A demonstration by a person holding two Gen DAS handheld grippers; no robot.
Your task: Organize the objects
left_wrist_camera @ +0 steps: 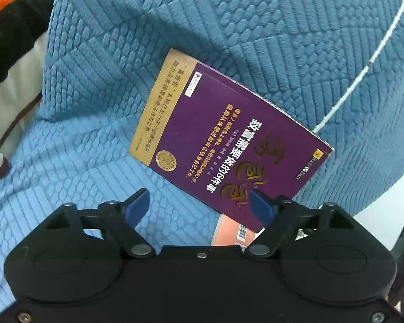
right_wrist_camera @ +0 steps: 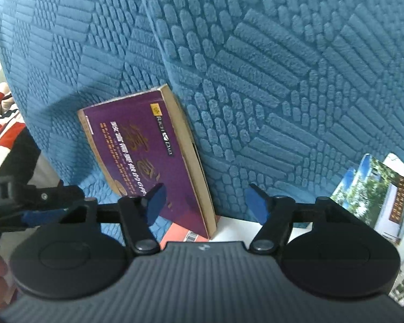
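A purple paperback [left_wrist_camera: 229, 134] with gold lettering leans against a blue quilted cushion [left_wrist_camera: 256, 27]. Its low corner rests on a salmon book [left_wrist_camera: 229, 231] with a barcode. My left gripper [left_wrist_camera: 199, 206] is open, its blue fingers on either side of the purple book's near corner without pressing it. In the right wrist view the purple paperback [right_wrist_camera: 153, 156] shows its page edge toward the cushion [right_wrist_camera: 282, 80]. My right gripper [right_wrist_camera: 206, 203] is open, one finger over the cover and the other past the page edge. The salmon book [right_wrist_camera: 180, 232] peeks out below.
A white cord [left_wrist_camera: 363, 75] runs across the cushion. A grey, black and orange pillow [left_wrist_camera: 13, 80] lies at the left. Photo booklets [right_wrist_camera: 377, 196] lie to the right on a white surface [right_wrist_camera: 234, 231]. Striped red and white fabric [right_wrist_camera: 2, 126] is at the far left.
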